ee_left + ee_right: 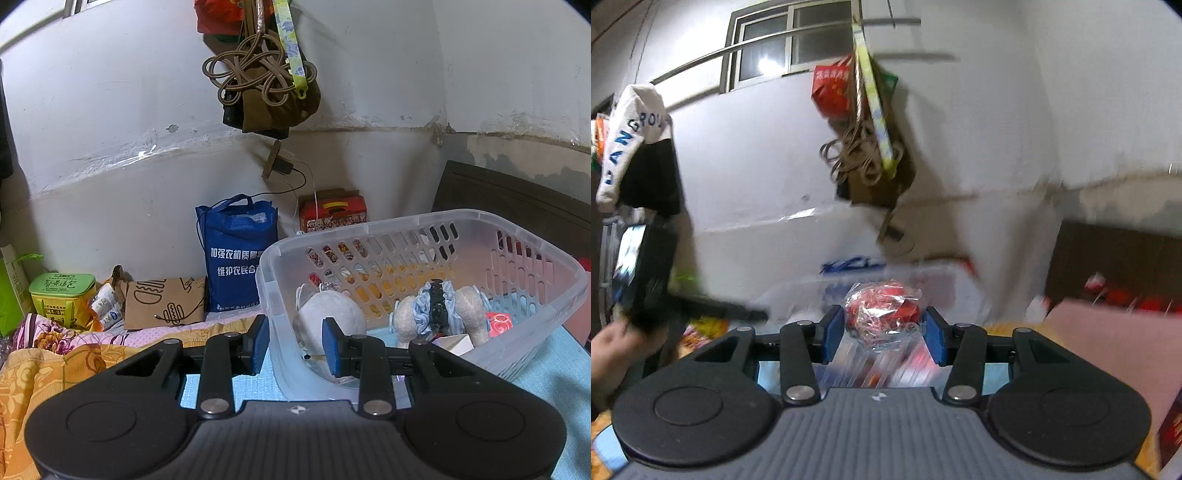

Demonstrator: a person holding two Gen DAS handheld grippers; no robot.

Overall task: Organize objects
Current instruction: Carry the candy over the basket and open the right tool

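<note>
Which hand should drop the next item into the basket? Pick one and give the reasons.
Right. The right gripper is already shut on a red item in clear wrapping, and the clear plastic basket lies just ahead of it. The left gripper holds the basket's near wall between its jaws, probably steadying it.

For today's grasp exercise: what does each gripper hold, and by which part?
The right gripper clamps a red item in clear plastic wrap by its two sides. The left gripper straddles the clear basket's near wall; whether it grips is unclear.
</note>
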